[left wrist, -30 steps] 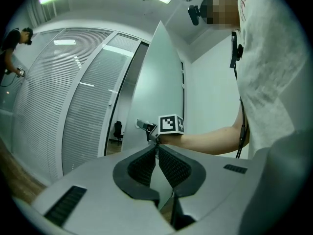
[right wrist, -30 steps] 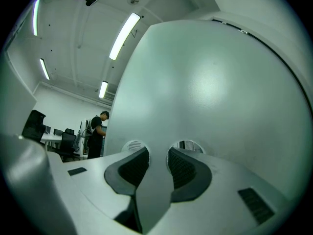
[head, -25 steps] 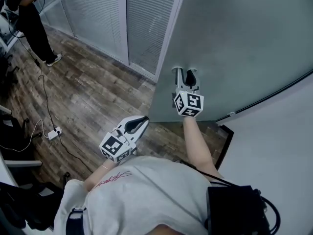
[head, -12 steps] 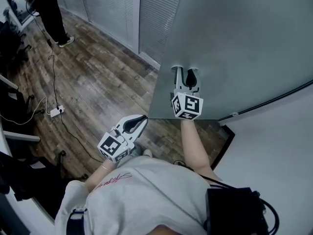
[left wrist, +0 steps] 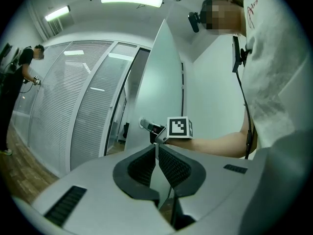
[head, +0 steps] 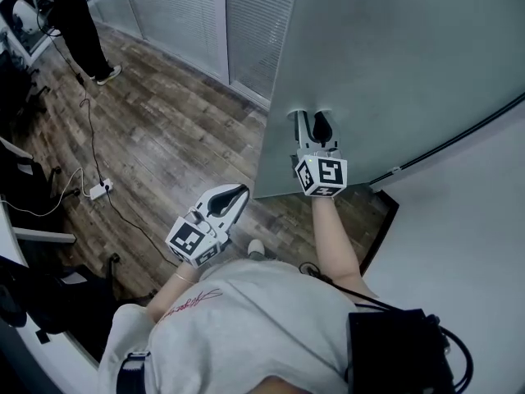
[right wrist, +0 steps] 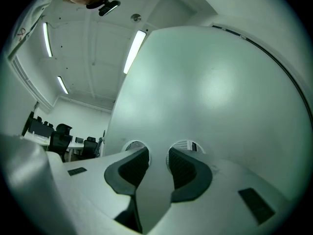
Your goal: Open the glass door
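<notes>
Glass door (head: 394, 56), top cut off in head view

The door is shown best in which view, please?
The head view: it shows the door with its free edge and the right tool against it. The left gripper view shows it obliquely; the right gripper view, only a close patch.

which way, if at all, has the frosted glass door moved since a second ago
Yes. In the head view the frosted glass door has swung toward the person: its free bottom corner is now farther from the blind wall's floor rail.
</notes>
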Available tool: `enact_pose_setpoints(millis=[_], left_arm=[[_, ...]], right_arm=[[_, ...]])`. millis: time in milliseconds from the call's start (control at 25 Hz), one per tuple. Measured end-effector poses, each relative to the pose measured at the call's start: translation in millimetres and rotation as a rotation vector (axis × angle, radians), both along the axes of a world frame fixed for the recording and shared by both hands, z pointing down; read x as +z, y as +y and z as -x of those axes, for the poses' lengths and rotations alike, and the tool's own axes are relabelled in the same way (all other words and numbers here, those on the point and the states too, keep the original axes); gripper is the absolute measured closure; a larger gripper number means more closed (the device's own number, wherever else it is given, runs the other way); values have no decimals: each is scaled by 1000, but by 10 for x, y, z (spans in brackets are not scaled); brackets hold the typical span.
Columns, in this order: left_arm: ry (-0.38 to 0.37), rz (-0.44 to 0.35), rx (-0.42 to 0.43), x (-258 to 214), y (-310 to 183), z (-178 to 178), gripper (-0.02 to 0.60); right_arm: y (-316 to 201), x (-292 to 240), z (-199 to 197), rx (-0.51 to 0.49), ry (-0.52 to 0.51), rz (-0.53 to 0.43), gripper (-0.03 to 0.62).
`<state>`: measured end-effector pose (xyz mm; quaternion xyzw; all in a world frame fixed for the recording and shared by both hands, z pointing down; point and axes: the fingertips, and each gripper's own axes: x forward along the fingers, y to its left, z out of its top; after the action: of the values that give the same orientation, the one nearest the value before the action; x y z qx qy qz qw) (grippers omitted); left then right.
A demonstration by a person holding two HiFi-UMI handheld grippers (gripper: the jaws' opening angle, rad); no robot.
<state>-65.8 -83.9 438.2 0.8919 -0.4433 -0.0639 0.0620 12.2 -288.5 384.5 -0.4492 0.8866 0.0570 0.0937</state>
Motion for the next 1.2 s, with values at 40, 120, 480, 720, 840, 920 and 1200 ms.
enact_pose_setpoints(millis=[40, 120, 480, 720, 840, 920, 1200], left_arm=[[2, -9, 11, -43, 57, -21, 546], [3, -21, 24, -108, 179, -35, 546], [5, 22, 142, 102, 787, -173, 546], [-10, 4, 214, 30, 1031, -429, 546], [-30, -2, 233, 39, 1145, -521, 546], [-24, -13, 223, 30, 1181, -594, 546], [15, -37, 205, -124, 1393, -1152, 546]], right_arm=[[61, -2, -34, -5, -5, 2, 462], [170, -17, -103, -13, -14, -3, 462], [634, 12, -312, -82, -38, -7, 461], [948, -5, -552, -104, -54, -10, 461], [1135, 1, -663, -113, -68, -15, 461], [1241, 13, -747, -129, -68, -15, 461], [1675, 24, -988, -185, -50, 9, 461]])
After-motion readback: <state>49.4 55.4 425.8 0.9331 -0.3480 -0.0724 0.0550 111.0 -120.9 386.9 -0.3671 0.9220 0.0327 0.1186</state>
